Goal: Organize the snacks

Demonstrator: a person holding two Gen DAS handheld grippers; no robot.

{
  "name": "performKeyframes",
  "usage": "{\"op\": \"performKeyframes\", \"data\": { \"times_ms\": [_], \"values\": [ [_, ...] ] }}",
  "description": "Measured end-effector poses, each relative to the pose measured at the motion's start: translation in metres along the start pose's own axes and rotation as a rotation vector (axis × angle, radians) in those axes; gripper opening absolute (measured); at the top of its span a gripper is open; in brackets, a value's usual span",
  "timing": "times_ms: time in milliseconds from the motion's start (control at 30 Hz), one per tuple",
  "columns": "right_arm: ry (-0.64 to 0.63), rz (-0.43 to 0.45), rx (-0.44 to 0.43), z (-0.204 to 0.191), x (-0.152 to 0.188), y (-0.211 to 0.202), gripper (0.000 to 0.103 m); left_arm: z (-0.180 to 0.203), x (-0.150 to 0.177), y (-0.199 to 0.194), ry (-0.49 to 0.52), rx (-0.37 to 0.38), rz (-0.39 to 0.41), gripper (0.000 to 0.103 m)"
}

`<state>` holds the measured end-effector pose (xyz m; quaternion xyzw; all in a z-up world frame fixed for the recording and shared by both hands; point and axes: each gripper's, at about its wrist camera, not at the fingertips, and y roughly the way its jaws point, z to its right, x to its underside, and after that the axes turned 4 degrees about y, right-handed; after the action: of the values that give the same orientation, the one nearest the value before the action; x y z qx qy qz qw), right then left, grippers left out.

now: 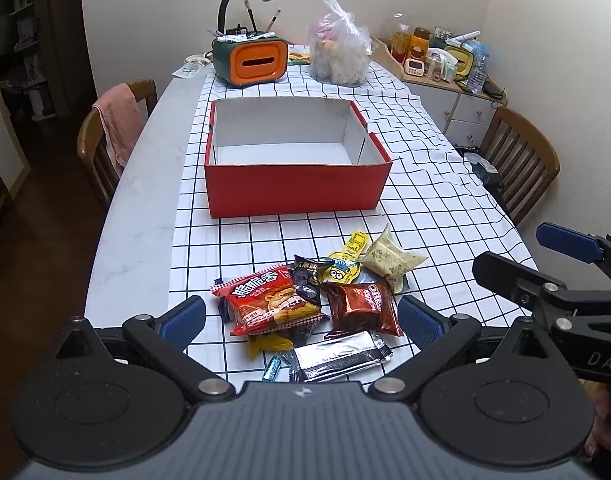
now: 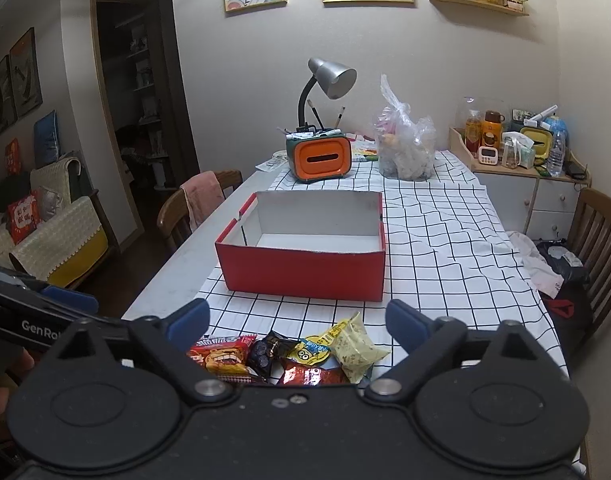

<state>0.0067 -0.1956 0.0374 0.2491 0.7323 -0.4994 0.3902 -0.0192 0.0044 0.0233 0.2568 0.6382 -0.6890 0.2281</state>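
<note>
An empty red box with a white inside stands on the checked cloth; the right wrist view shows the box too. In front of it lies a heap of snacks: a red packet, a brown Oreo packet, a pale green packet, a silver bar. My left gripper is open above the heap, holding nothing. My right gripper is open over the near packets, also holding nothing. The right gripper's fingers show at the right edge.
An orange and green tissue holder with a lamp and a clear plastic bag stand behind the box. Wooden chairs flank the table, one at the right. A cluttered side cabinet is at the far right.
</note>
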Motion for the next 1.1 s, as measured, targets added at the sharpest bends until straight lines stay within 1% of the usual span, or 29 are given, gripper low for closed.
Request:
{"op": "performKeyframes", "data": {
  "times_ms": [133, 300, 367, 867, 1100],
  "values": [
    [0.000, -0.002, -0.009, -0.0012, 0.0001, 0.0014, 0.094, -0.0027, 0.0006, 0.0008, 0.001, -0.003, 0.002, 0.103],
    [0.002, -0.002, -0.010, -0.0021, -0.0016, 0.0041, 0.098, -0.0041, 0.0006, 0.0010, 0.010, -0.006, 0.000, 0.103],
    [0.001, 0.000, -0.008, -0.0037, -0.0016, 0.0045, 0.101, -0.0042, 0.0004, 0.0008, 0.014, -0.009, 0.001, 0.103],
    [-0.004, 0.005, -0.001, -0.0098, -0.0013, 0.0047, 0.102, -0.0087, 0.0016, 0.0007, 0.015, 0.001, 0.000, 0.103],
    [0.006, 0.000, 0.009, -0.0091, 0.0026, 0.0023, 0.102, -0.0038, 0.0059, 0.0009, 0.026, 0.009, -0.008, 0.103]
  ]
}}
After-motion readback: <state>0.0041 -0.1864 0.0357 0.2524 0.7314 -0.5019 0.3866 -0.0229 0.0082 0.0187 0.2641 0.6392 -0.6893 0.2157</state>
